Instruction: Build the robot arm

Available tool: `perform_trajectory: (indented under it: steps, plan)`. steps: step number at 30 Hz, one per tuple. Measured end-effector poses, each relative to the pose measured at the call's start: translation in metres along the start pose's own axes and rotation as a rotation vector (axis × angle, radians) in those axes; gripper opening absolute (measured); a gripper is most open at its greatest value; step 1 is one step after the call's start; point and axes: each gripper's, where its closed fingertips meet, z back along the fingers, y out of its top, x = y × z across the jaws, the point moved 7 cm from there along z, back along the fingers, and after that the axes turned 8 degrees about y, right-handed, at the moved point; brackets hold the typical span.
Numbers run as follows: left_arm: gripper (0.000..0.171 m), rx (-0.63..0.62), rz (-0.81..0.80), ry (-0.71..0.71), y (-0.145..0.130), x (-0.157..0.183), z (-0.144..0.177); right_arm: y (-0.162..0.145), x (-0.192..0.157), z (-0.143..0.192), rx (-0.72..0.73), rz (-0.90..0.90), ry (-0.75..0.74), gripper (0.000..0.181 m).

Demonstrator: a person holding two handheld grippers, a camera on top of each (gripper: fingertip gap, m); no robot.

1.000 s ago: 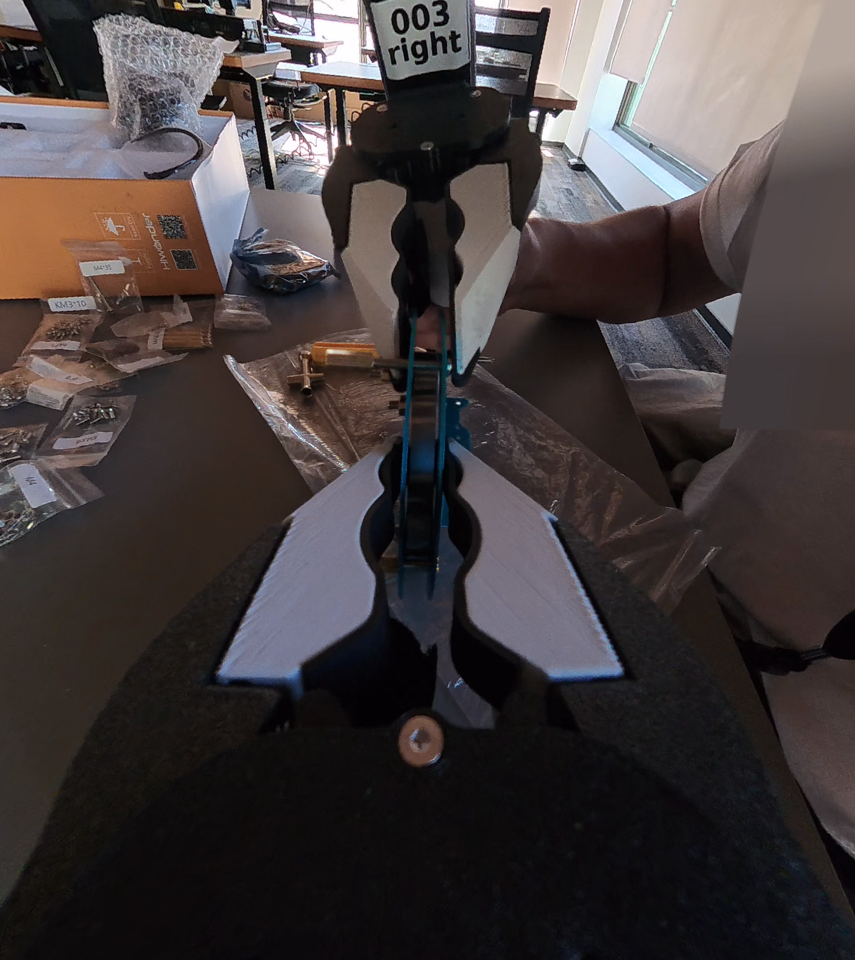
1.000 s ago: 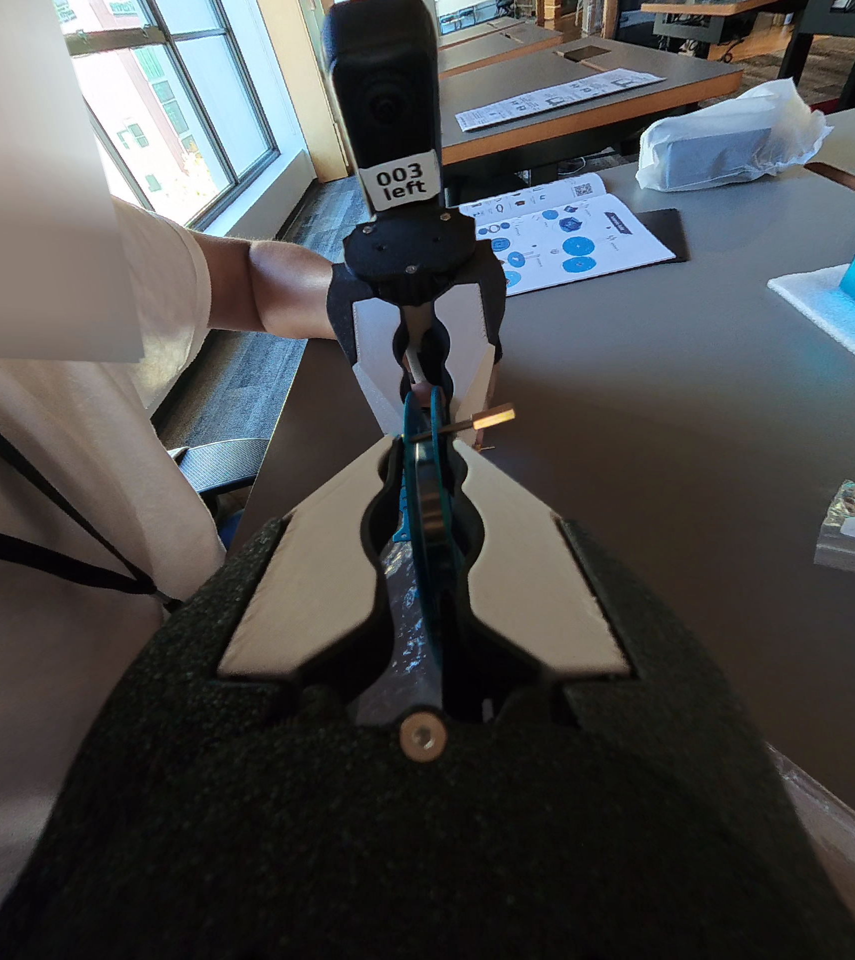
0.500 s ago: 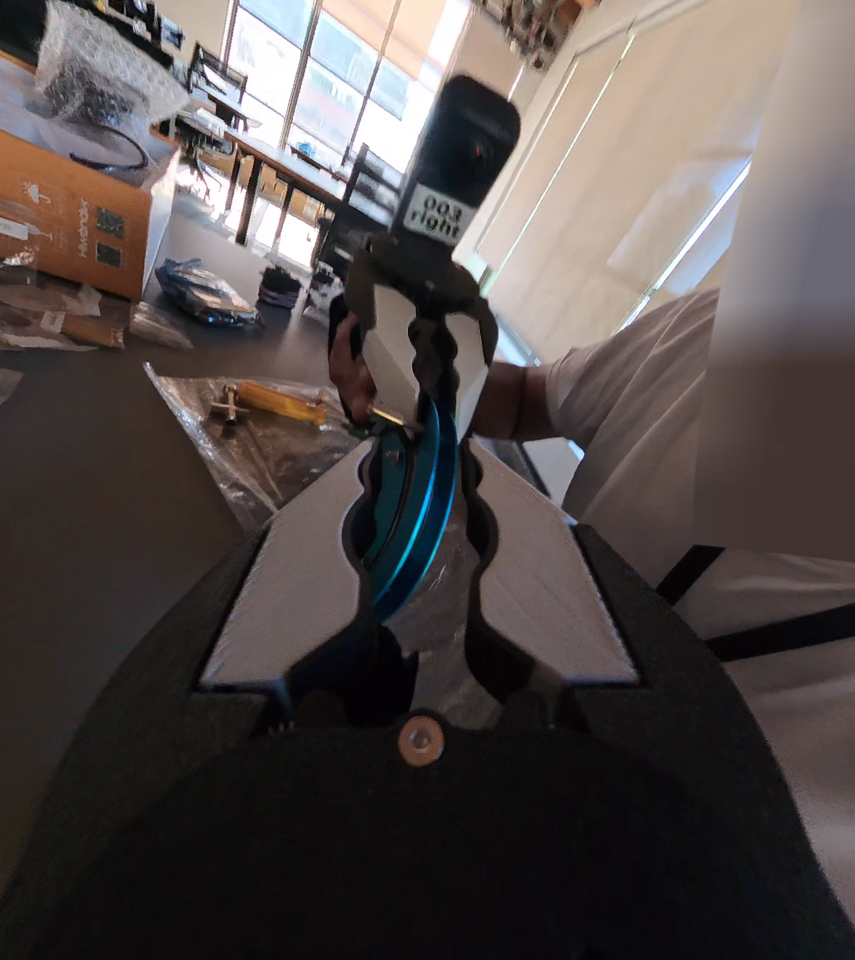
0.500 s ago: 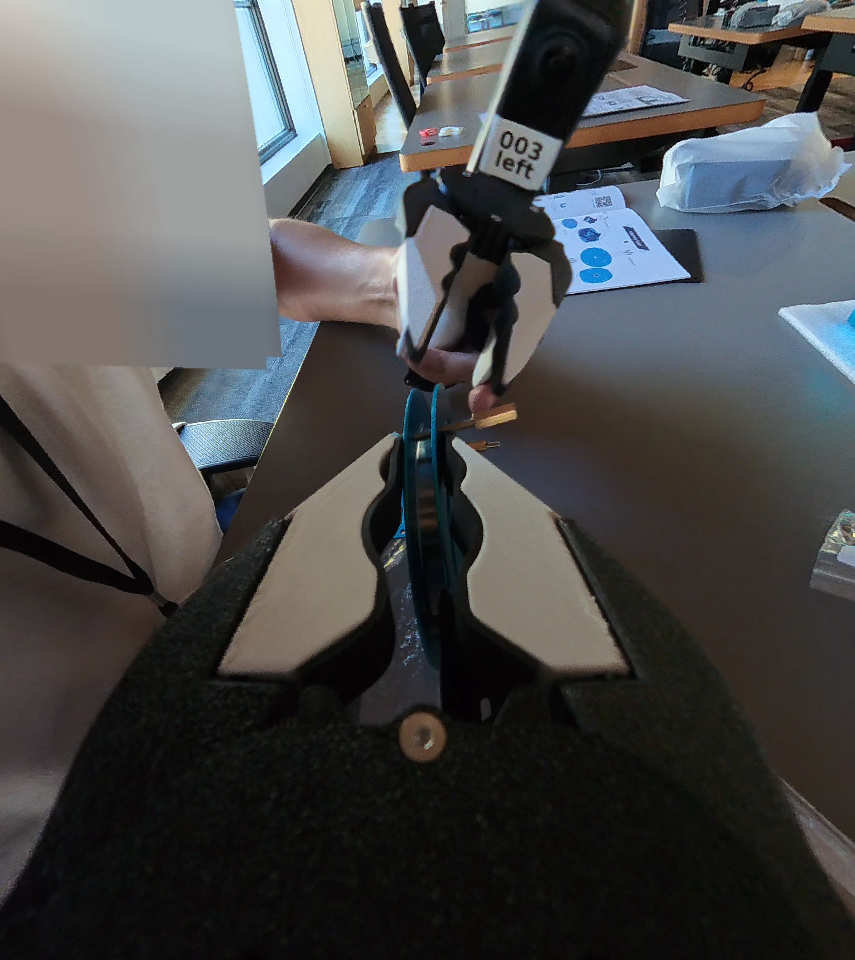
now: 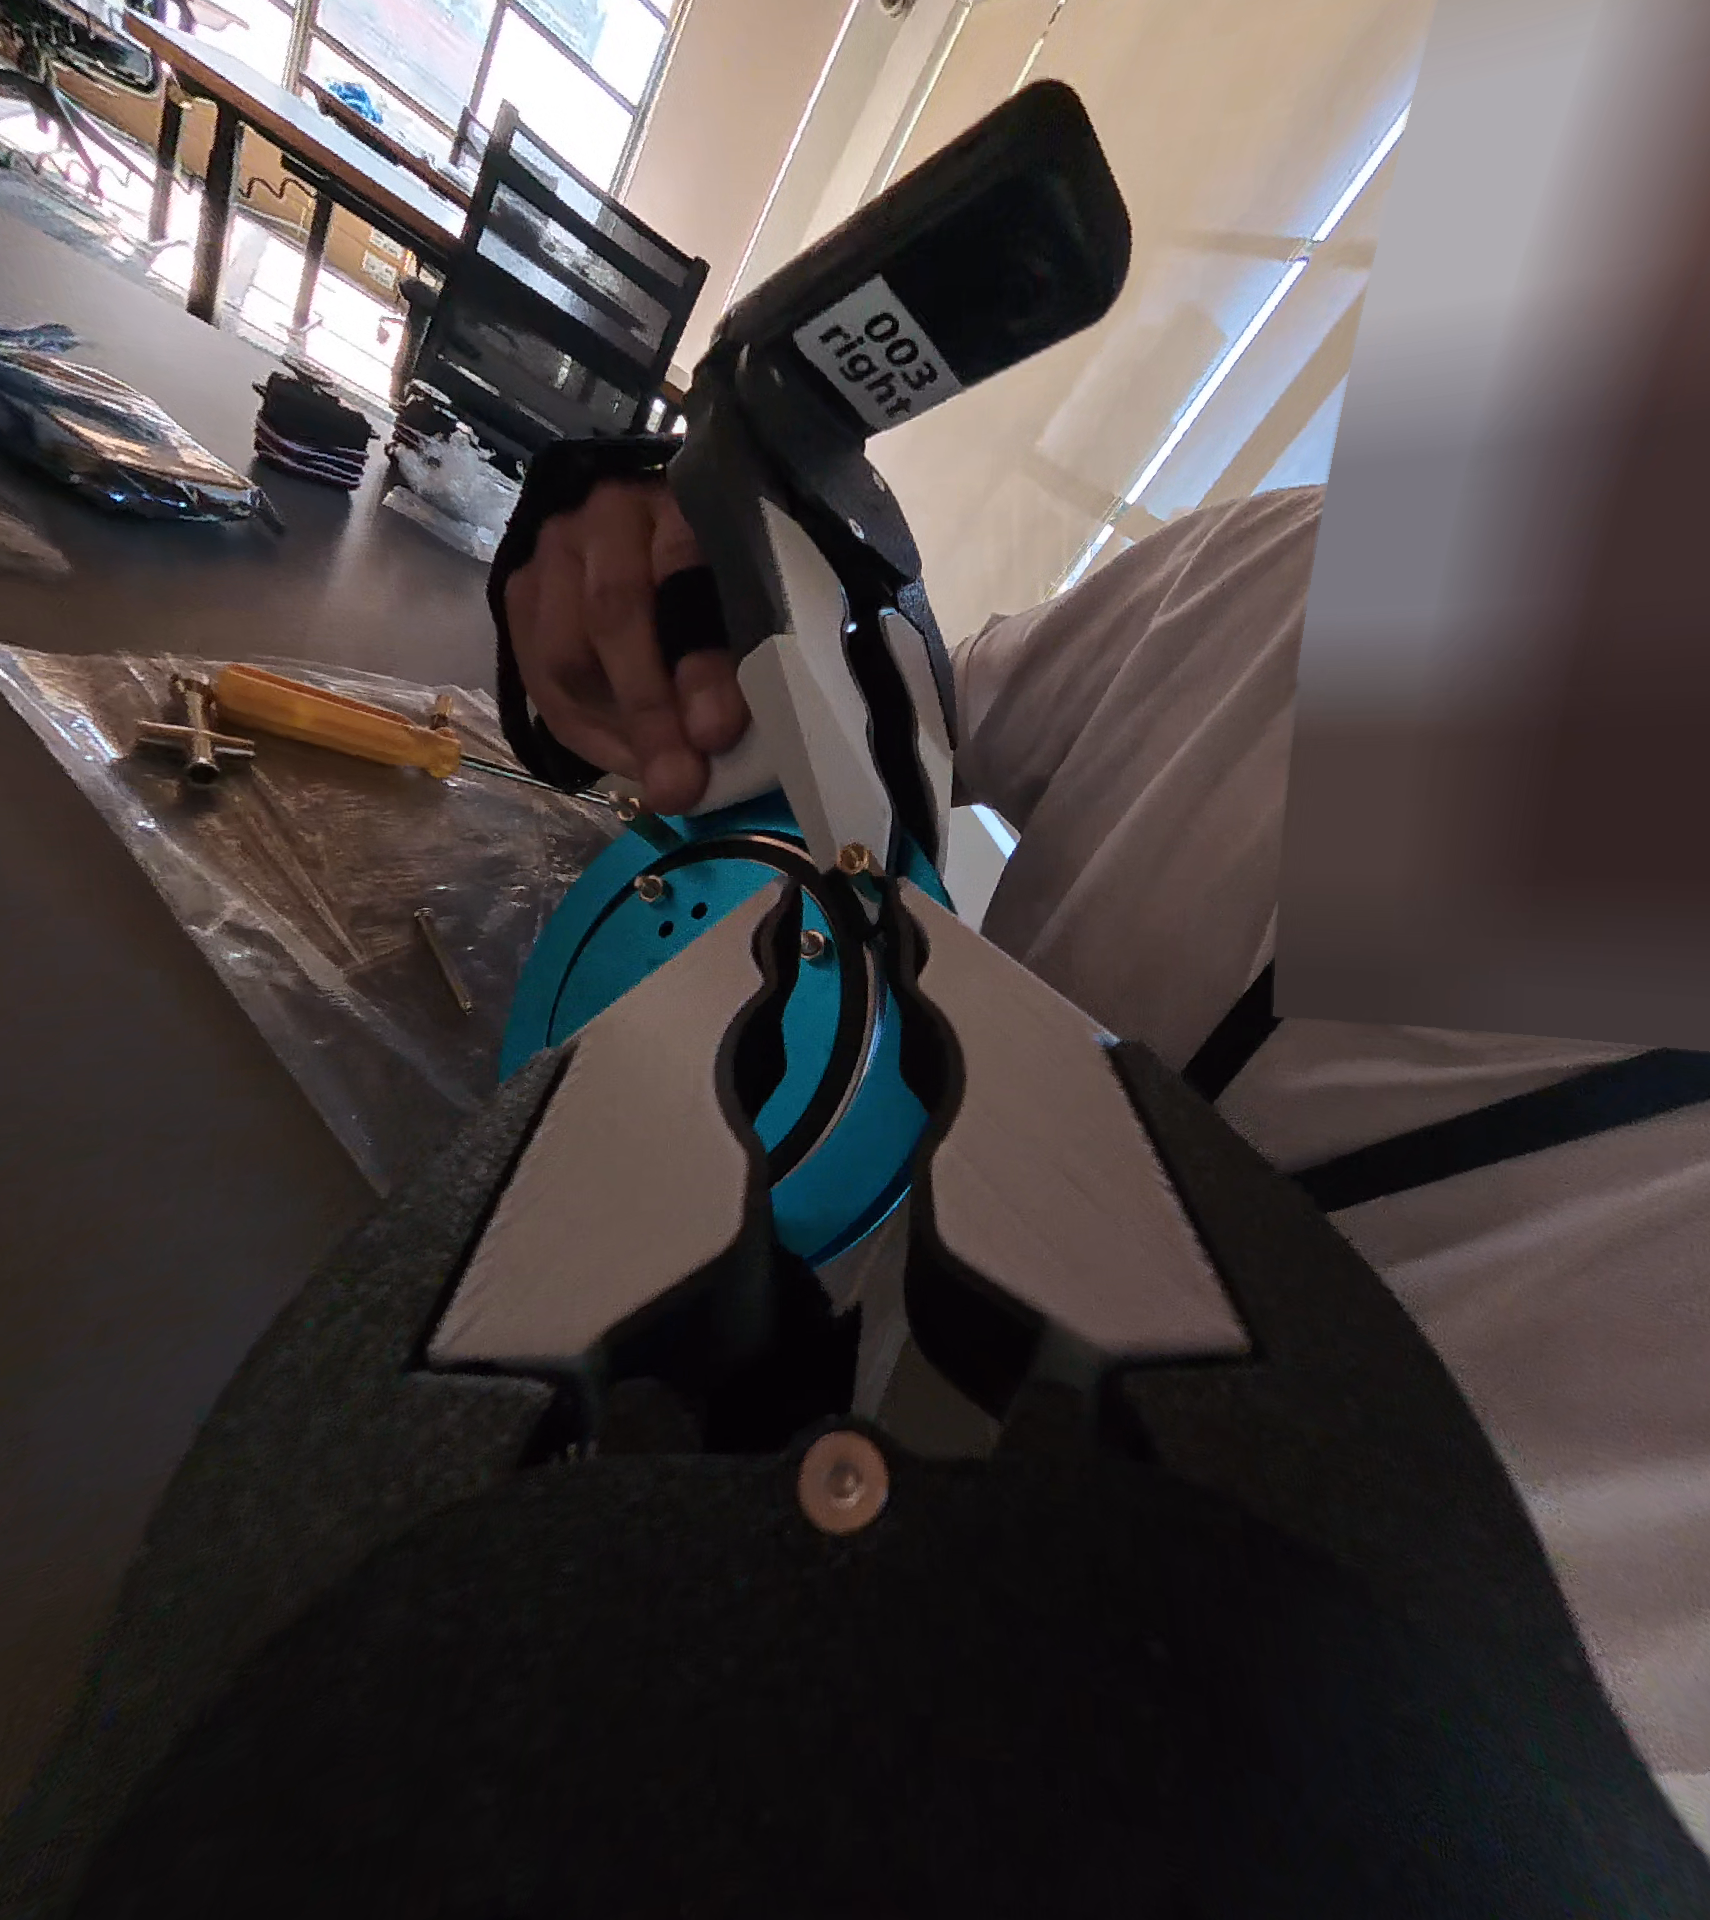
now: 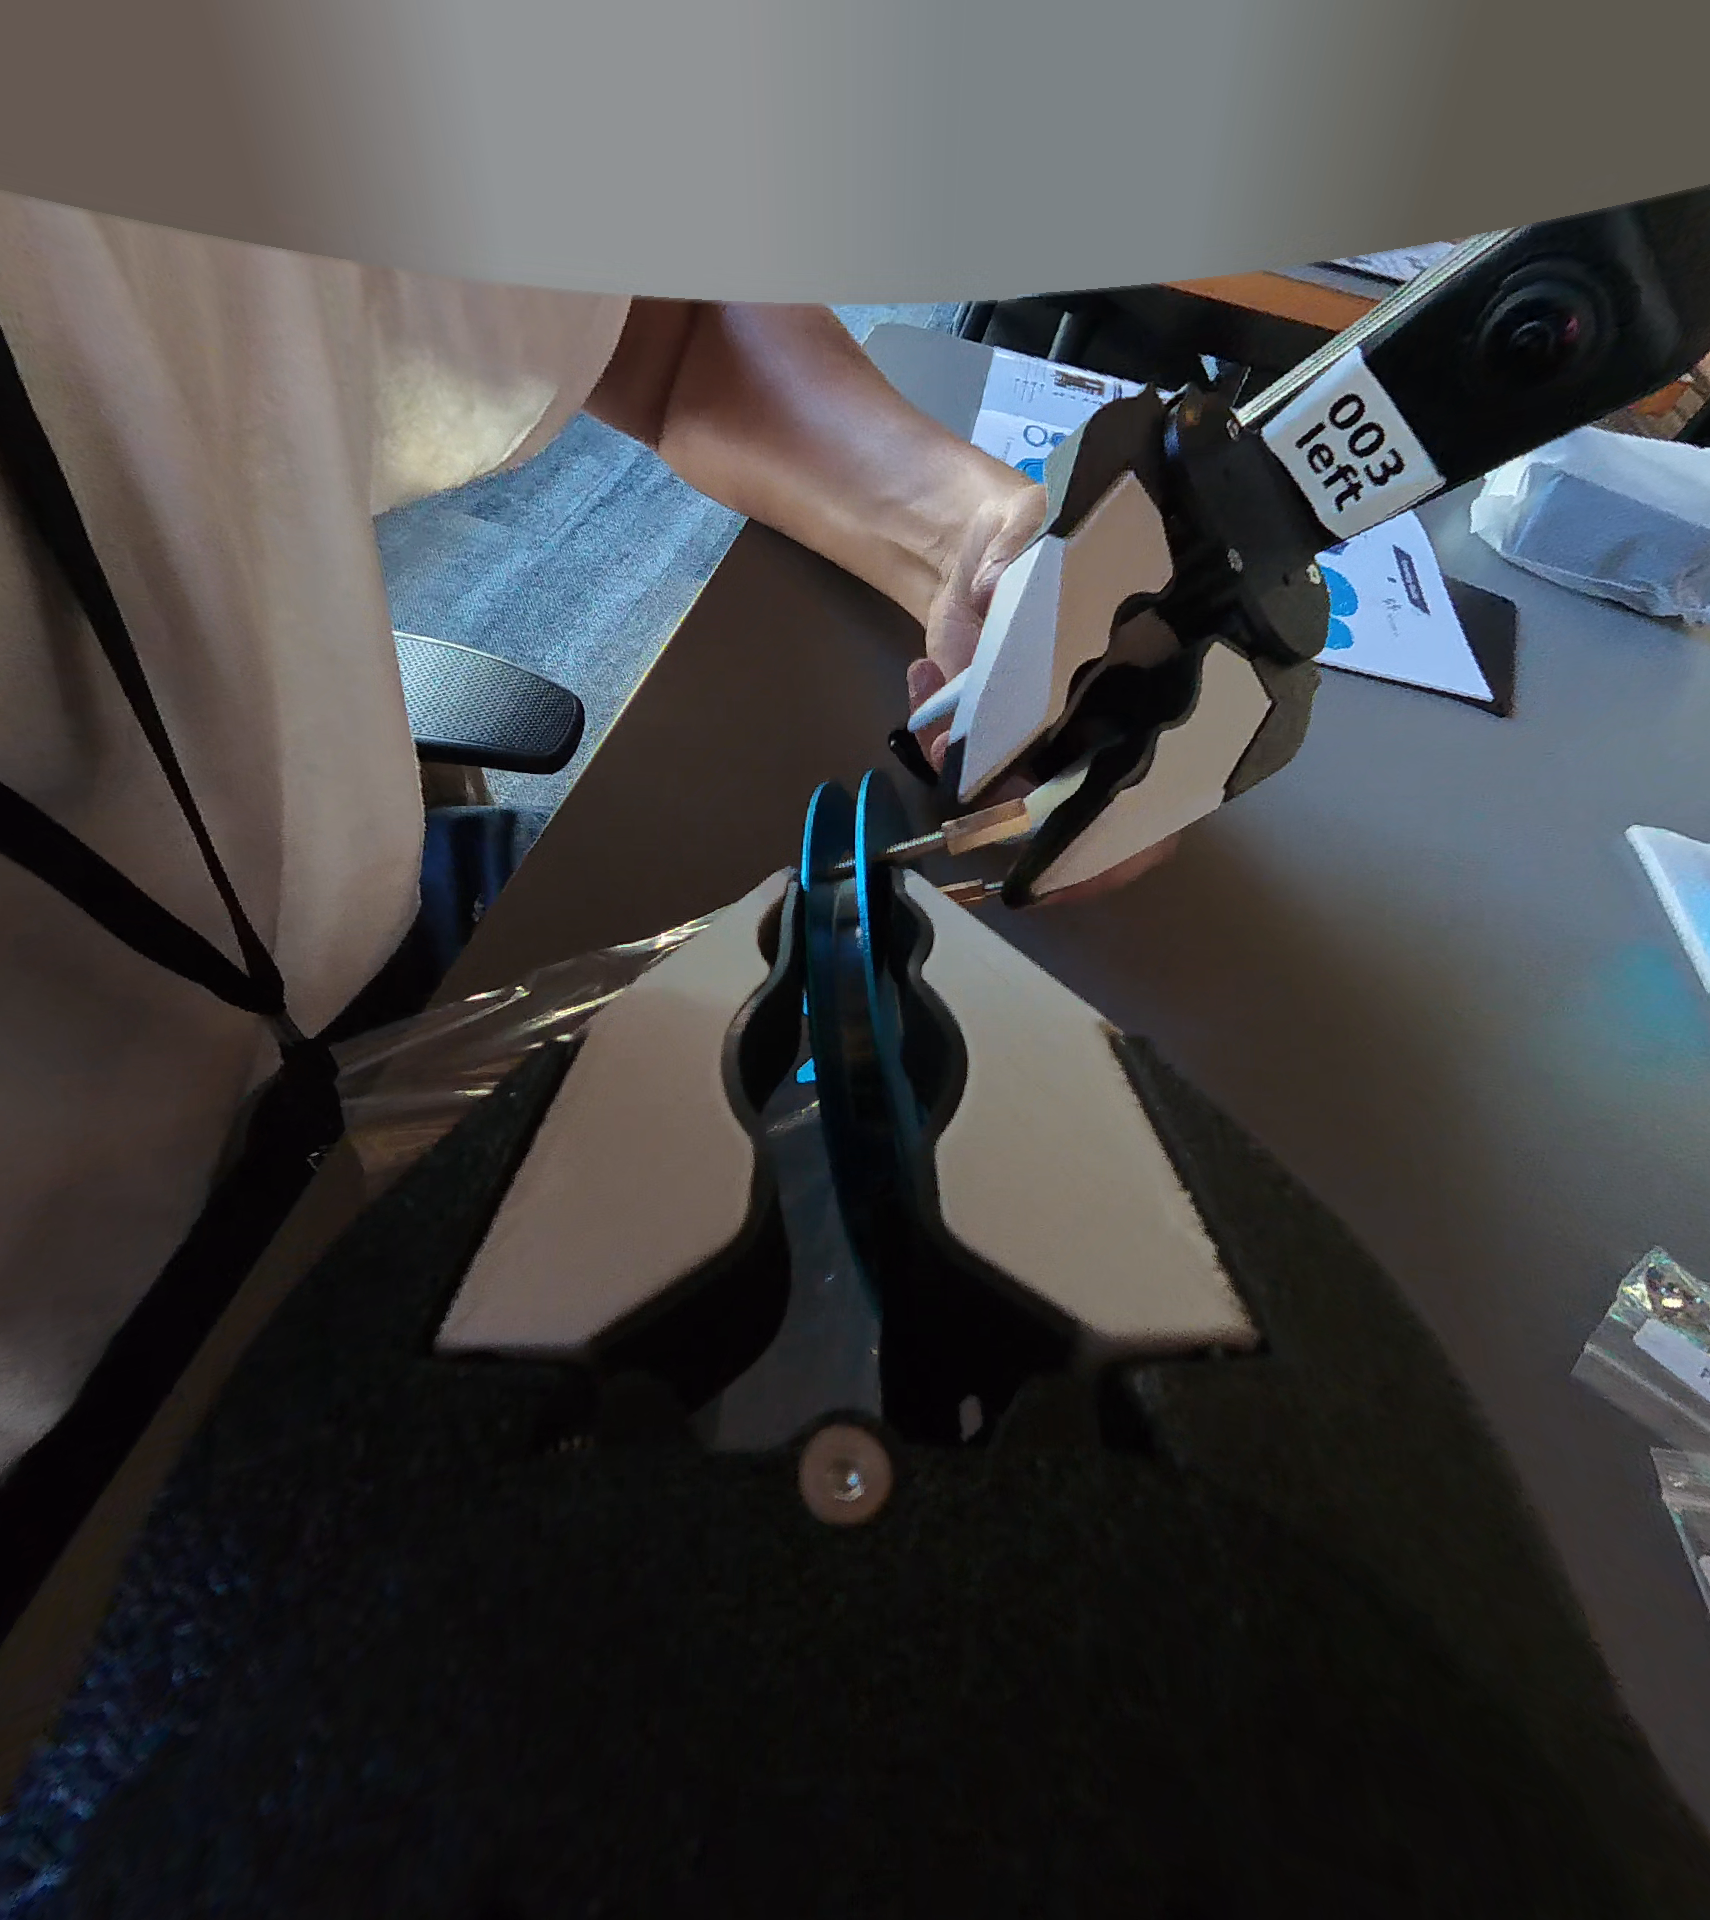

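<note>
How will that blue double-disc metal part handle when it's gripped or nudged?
The blue double-disc metal part looks rigid: clamped edge-on in the right gripper's jaws, it shows no flex. Being round, it would probably roll if stood on its rim. Its smooth-looking faces may slip, and the protruding brass standoff could snag.

Two tools: the left tool [image 6: 1012, 831] and the right tool [image 6: 843, 888]. Two blue discs [image 6: 866, 997] stand face to face. One yellow-handled screwdriver [image 5: 337, 720], one cross wrench [image 5: 191, 738], two small labelled bags [image 6: 1687, 1351], one printed booklet [image 6: 1391, 613].
</note>
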Motion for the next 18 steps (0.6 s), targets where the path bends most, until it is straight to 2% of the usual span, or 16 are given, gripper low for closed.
perform_trajectory:
  steps: [7, 10, 13, 18]
  plan:
    - [0.007, 0.024, 0.001, 0.011, 0.002, 0.007, -0.003, 0.001, -0.004, -0.002, -0.035, 0.039, -0.028, 0.012]
    - [0.005, 0.052, 0.066, 0.052, -0.004, 0.013, -0.003, 0.003, -0.01, -0.007, -0.09, 0.09, -0.06, 0.012]
    - [0.004, 0.115, 0.161, 0.126, -0.014, 0.022, 0.0, 0.007, -0.018, -0.016, -0.186, 0.161, -0.135, 0.012]
    - [0.003, 0.201, 0.149, 0.328, -0.033, 0.044, 0.001, 0.009, -0.034, -0.035, -0.337, 0.261, -0.234, 0.011]
